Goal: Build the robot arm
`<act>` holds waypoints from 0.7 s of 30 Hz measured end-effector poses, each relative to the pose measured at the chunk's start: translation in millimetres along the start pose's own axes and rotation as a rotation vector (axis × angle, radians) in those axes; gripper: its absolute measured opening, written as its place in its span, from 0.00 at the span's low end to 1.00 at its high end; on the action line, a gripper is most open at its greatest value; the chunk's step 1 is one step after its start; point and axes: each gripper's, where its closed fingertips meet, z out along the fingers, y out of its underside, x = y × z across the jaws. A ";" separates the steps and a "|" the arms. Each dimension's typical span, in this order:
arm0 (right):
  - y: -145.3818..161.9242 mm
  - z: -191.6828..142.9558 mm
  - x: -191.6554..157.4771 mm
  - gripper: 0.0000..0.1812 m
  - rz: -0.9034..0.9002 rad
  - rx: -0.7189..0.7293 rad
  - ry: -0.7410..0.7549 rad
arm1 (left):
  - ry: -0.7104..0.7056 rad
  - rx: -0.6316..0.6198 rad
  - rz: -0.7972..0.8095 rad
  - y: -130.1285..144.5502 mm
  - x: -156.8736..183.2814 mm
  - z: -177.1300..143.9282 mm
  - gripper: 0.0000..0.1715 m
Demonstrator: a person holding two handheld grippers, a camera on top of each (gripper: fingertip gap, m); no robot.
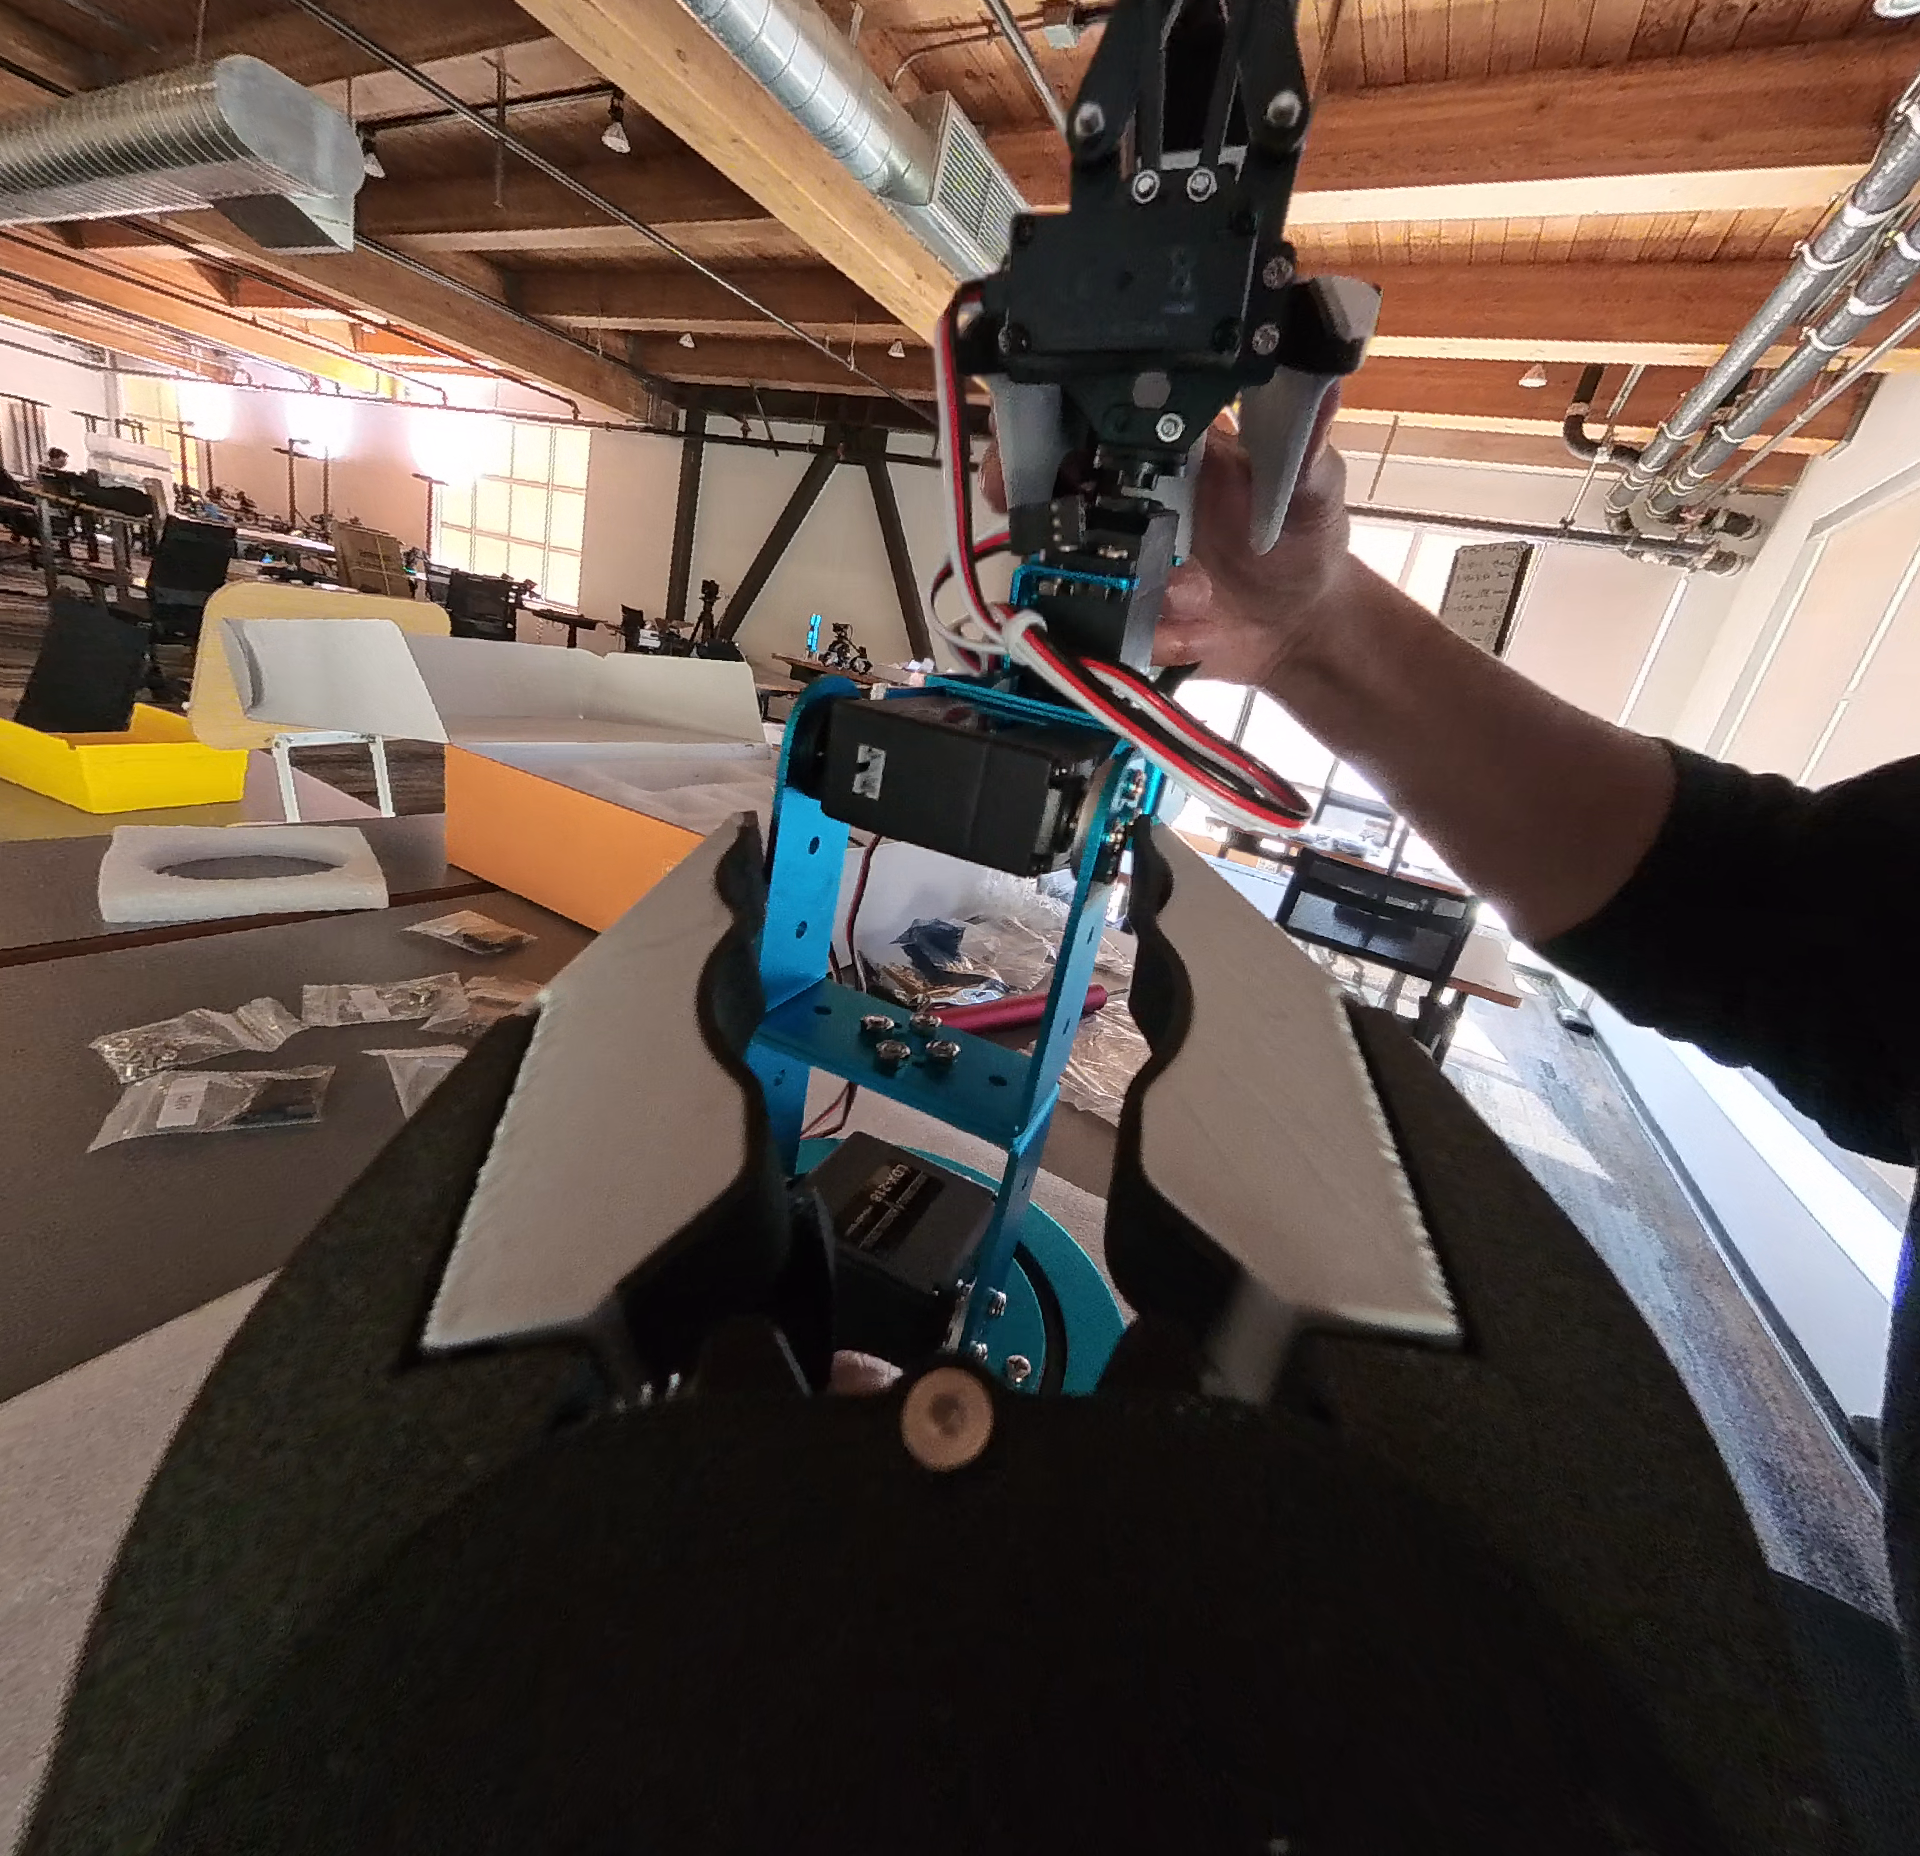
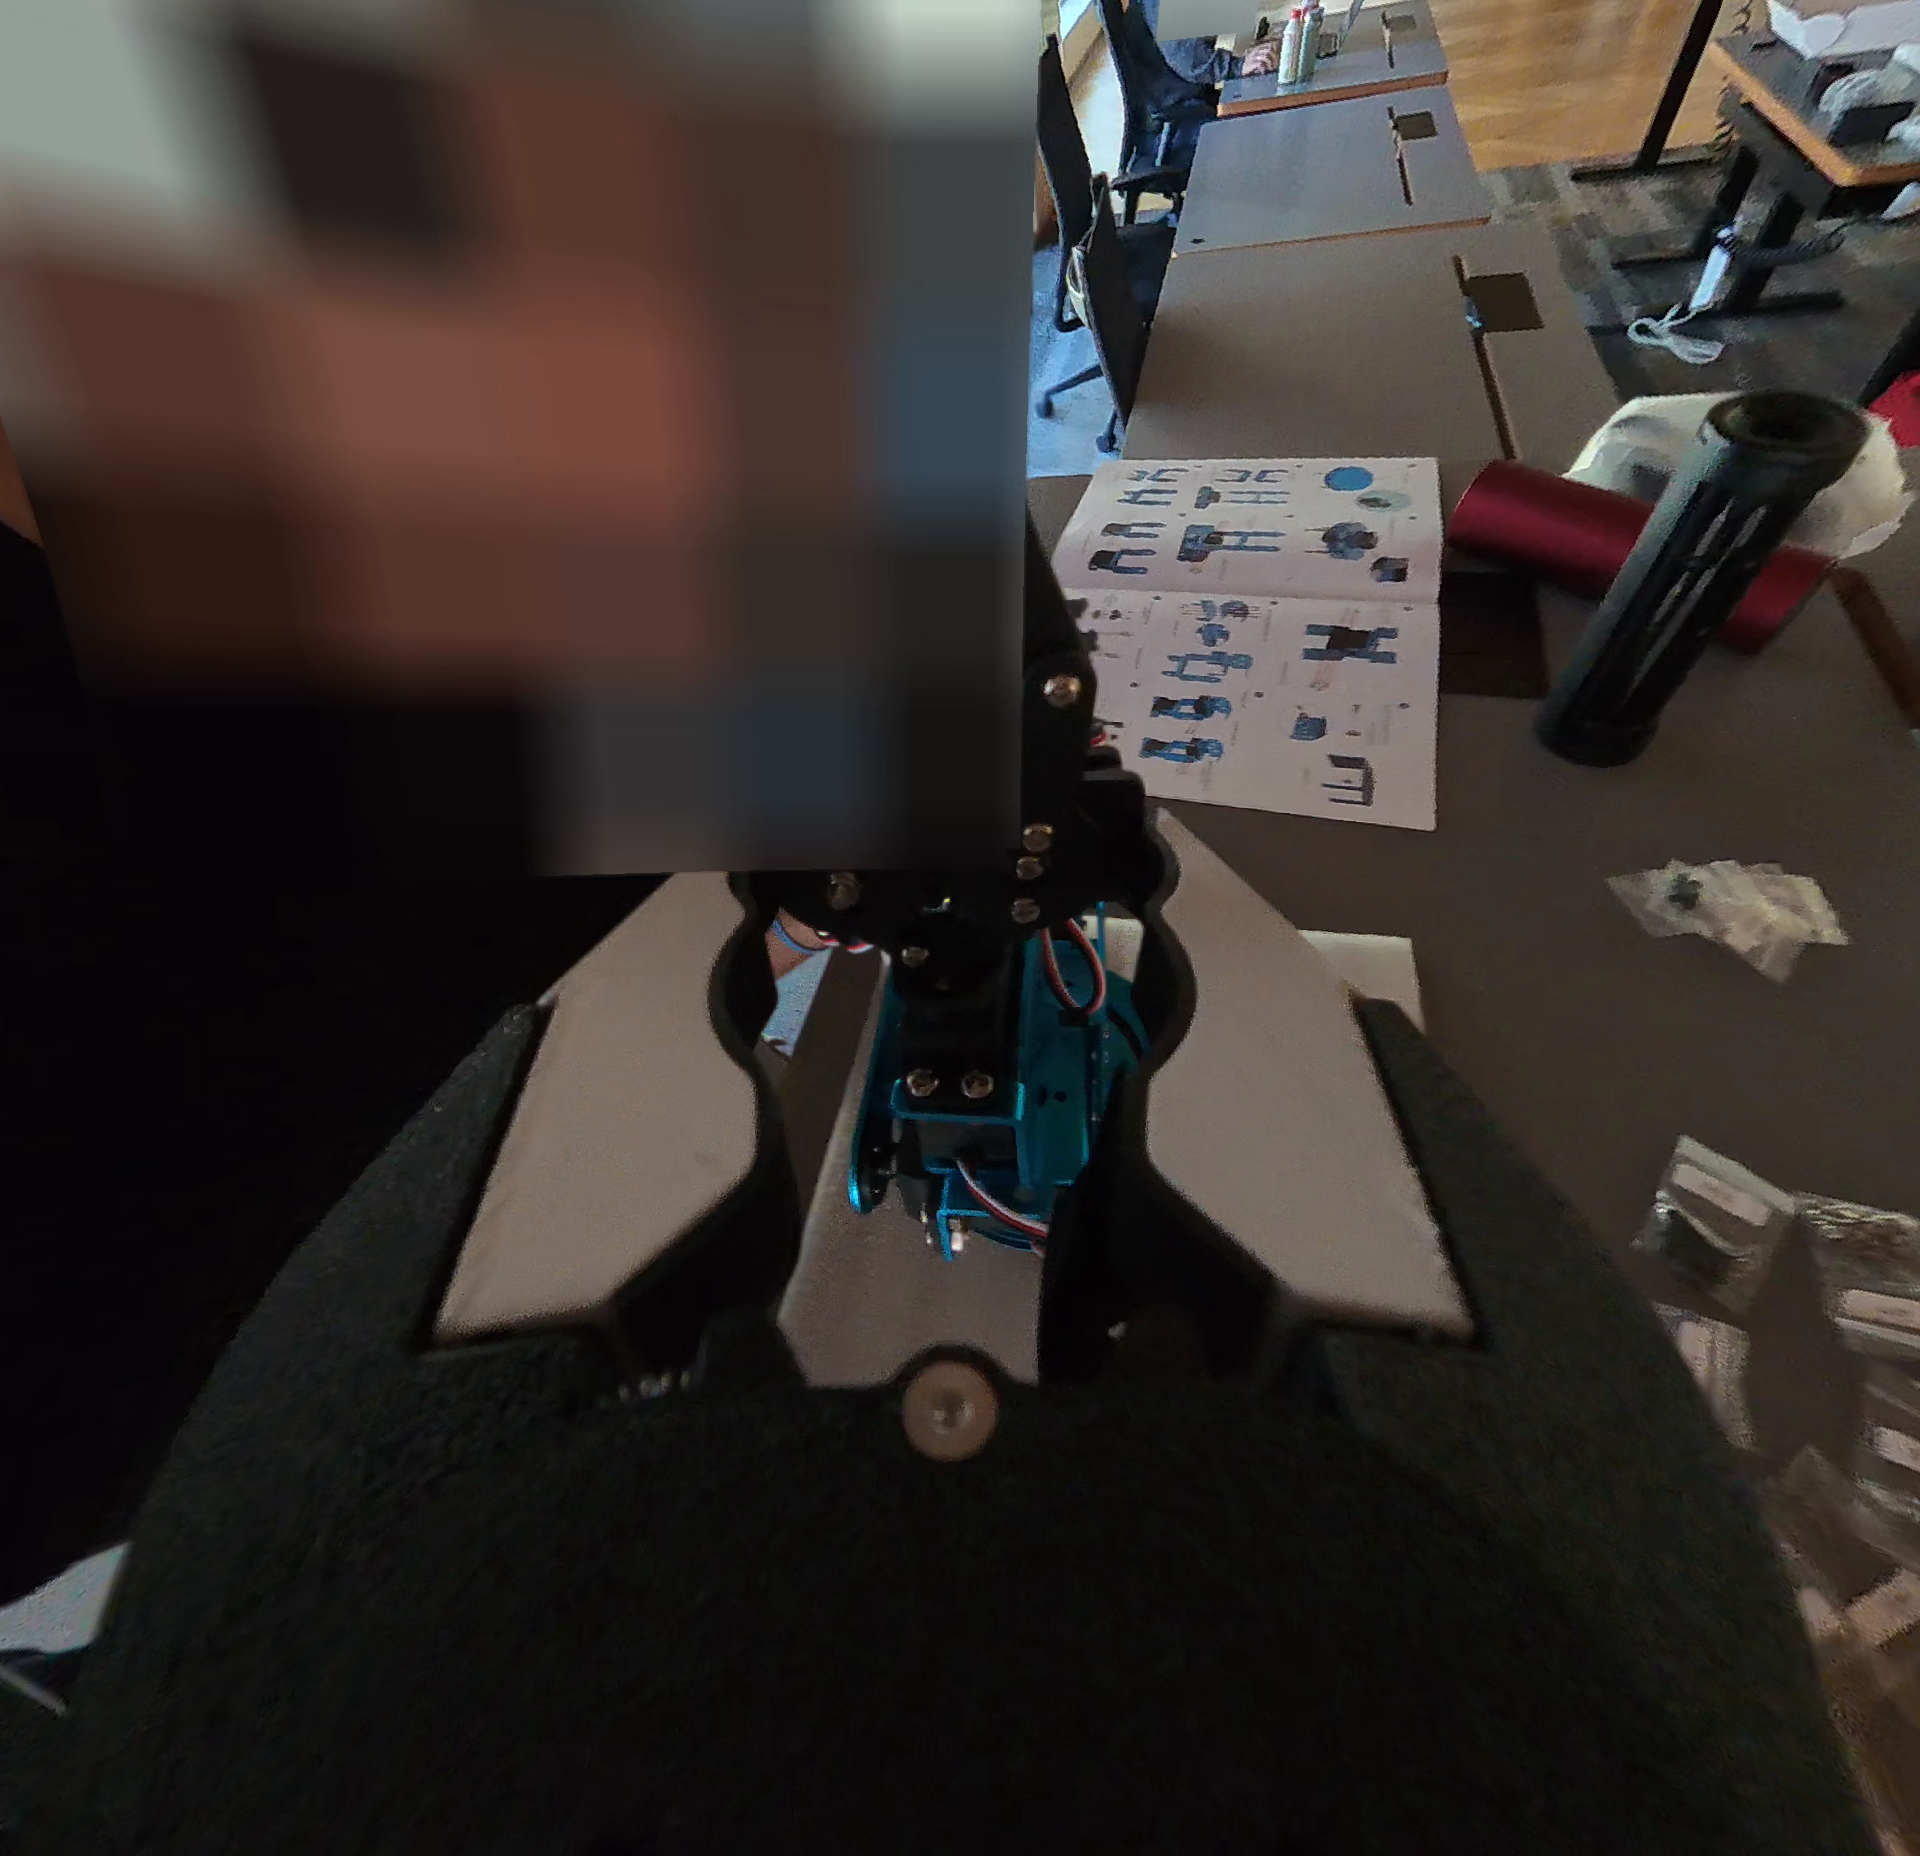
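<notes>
A small blue metal robot arm (image 1: pixel 810 975) with black servos (image 1: pixel 956 778) stands on a round blue base (image 1: pixel 1070 1297) on the grey table (image 1: pixel 156 1235). My left gripper (image 1: pixel 945 840) is shut on its lower blue bracket, one finger on each side strut. A black claw unit (image 1: pixel 1143 289) tops the arm, with red, white and black wires (image 1: pixel 1049 653) looped below it. My right gripper (image 1: pixel 1158 528) is shut on the claw's black base from above, with a hand (image 1: pixel 1247 580) behind it. In the right wrist view my right gripper (image 2: pixel 951 881) straddles that black base (image 2: pixel 935 923) above the blue bracket (image 2: pixel 987 1131).
An open orange box (image 1: pixel 540 830) with white foam, a yellow tray (image 1: pixel 114 757), a foam piece (image 1: pixel 239 871) and bags of small parts (image 1: pixel 218 1027) lie left. An open booklet (image 2: pixel 1268 643), black tube (image 2: pixel 1694 580), red cylinder (image 2: pixel 1527 518) and parts bags (image 2: pixel 1725 913) lie right. The gap from one gripper's tips to the other's is roughly 10 cm.
</notes>
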 end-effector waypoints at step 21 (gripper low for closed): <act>2.2 -6.4 -6.7 0.38 -0.083 0.054 -0.019 | 0.016 -0.003 0.012 1.5 4.3 1.3 0.41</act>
